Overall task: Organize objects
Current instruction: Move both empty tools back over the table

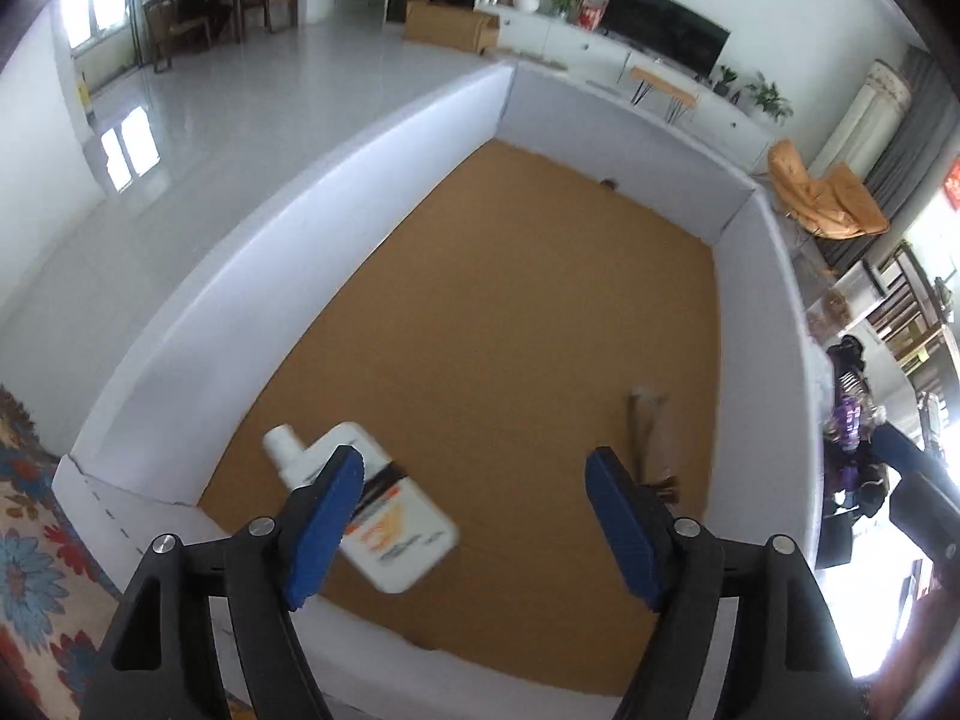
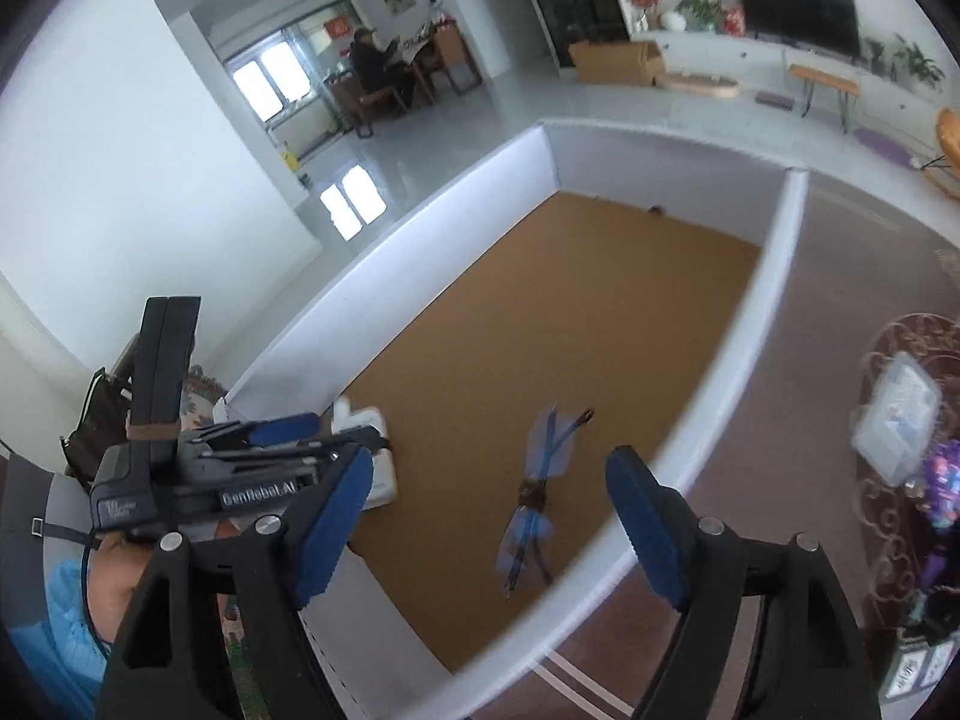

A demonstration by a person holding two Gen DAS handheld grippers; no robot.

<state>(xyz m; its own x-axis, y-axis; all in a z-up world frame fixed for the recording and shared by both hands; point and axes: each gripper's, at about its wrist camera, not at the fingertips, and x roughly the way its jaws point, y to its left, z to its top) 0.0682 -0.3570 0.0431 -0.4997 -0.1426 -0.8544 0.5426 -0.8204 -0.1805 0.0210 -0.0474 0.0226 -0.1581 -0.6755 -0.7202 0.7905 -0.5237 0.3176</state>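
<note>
Both the left gripper (image 1: 474, 474) and right gripper (image 2: 489, 480) stand open and empty. The white bottle (image 1: 384, 522) at lower left and the blurred packet (image 2: 537, 480) at lower centre lie in the walled tray (image 2: 420, 228), apparently gathered there for tidying.

"GenRobot.AI" in white on side of left gripper (image 2: 282, 426); bottle (image 1: 384, 516) label print too blurry to read.

Your left hand-held gripper (image 1: 474, 474) points steeply downward, jaws apart, gripping nothing. Your right hand-held gripper (image 2: 489, 480) likewise angles down, jaws wide and empty.
</note>
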